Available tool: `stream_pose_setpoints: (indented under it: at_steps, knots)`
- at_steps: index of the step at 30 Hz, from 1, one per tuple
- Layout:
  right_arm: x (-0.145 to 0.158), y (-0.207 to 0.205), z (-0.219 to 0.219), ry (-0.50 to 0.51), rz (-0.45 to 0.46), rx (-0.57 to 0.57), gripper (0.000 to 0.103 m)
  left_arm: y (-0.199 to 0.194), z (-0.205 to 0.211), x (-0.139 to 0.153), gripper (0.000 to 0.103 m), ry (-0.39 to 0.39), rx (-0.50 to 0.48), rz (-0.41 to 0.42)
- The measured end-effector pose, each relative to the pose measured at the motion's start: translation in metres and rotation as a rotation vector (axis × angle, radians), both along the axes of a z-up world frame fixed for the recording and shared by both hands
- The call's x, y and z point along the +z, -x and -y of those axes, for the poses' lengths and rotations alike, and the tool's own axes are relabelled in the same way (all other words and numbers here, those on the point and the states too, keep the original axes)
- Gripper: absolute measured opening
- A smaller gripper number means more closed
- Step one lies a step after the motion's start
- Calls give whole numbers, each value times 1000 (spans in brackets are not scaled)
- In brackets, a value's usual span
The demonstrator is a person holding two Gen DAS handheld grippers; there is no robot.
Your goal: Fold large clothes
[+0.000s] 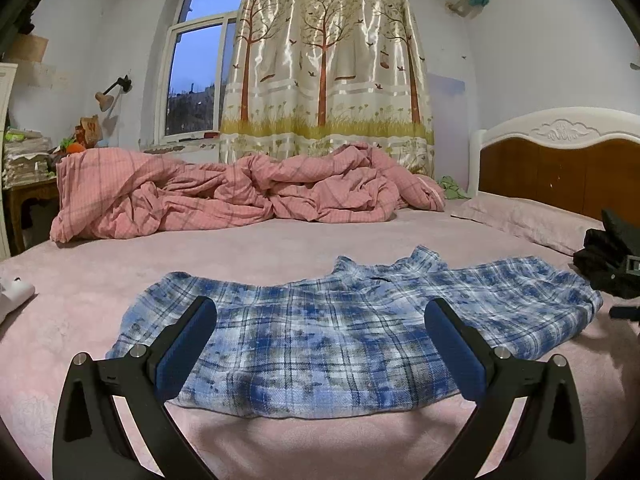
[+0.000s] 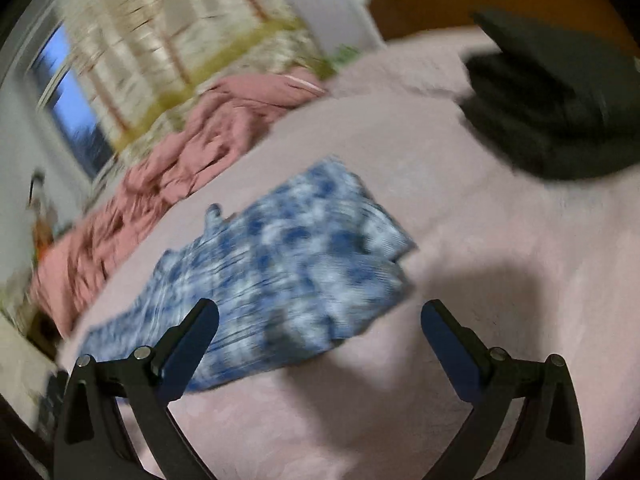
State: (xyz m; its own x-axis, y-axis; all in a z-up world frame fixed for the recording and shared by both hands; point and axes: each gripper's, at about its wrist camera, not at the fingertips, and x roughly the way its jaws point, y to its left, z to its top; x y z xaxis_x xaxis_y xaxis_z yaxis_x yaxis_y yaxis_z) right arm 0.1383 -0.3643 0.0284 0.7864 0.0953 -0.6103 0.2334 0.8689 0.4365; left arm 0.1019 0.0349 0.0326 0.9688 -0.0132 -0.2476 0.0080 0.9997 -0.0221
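A blue and white plaid shirt (image 1: pixel 340 332) lies flat, partly folded, on the pink bed sheet (image 1: pixel 280 248). My left gripper (image 1: pixel 320 312) is open and empty, hovering just above the shirt's near edge. In the right wrist view, which is motion-blurred and tilted, the same shirt (image 2: pixel 288 264) lies ahead and to the left. My right gripper (image 2: pixel 320 316) is open and empty above the shirt's near right corner and the sheet (image 2: pixel 500 240).
A crumpled pink plaid duvet (image 1: pixel 240 192) lies across the far side of the bed. A pillow (image 1: pixel 520 216) and headboard (image 1: pixel 560 164) are at right. A dark garment pile (image 1: pixel 608 264) sits at the right edge, also in the right wrist view (image 2: pixel 560 108). A white object (image 1: pixel 12 292) lies at left.
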Motion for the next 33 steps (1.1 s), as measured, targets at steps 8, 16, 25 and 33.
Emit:
stream_pose_setpoints:
  at_steps: [8,16,25,33]
  knots:
    - [-22,-24,31,-77,-50,-39,43,-2,-6,-2,103,47,-9,-17]
    - [25,-8,9,372,15,-63,22,-2,-6,-1,103,32,-12,-17]
    - [1,-17,-10,434,-140,258,22,-2,-4,-1,103,31,-11,-17]
    - [9,-6,0,409,-56,163,5,-2,-3,-3,103,34,-10,-20]
